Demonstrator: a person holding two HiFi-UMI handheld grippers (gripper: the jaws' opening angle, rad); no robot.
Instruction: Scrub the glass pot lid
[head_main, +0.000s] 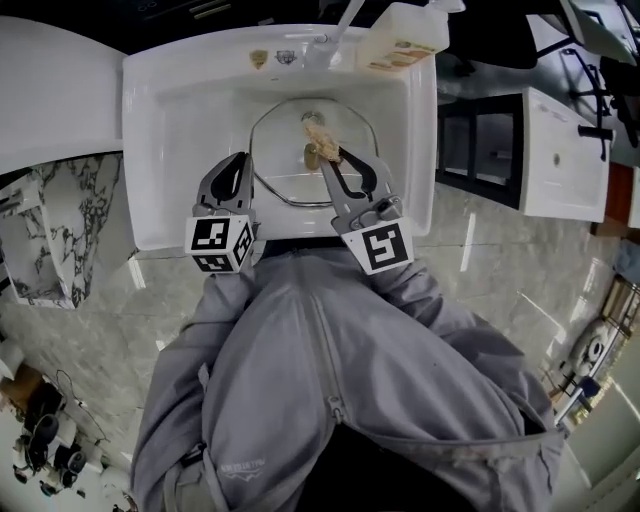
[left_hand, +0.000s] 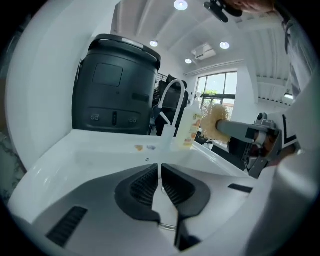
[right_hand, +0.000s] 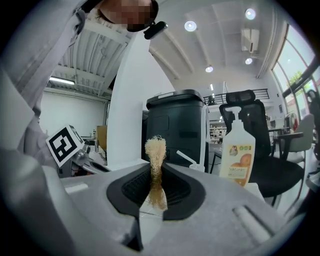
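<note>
At lower centre of the head view, the left gripper (head_main: 242, 160) has its jaws pressed together on nothing. Beside it the right gripper (head_main: 326, 160) pinches a tan fibrous scrubber (head_main: 314, 140). Just above them the glass pot lid (head_main: 290, 175) lies loose in the white sink (head_main: 180, 120); with nothing steadying it, a scrubbing push could skid it across the basin, or the thinly pinched scrubber could pull free.

I count two tongs mid-frame: my left tongs (head_main: 243, 158) and right tongs (head_main: 332, 153). One sink (head_main: 150, 150), one glass lid (head_main: 285, 140), one scrubber (head_main: 316, 140), one soap bottle (head_main: 405, 40) and one tap (head_main: 340, 25) along the top edge. One black bin (right_hand: 177, 130), one office chair (right_hand: 255, 115).
</note>
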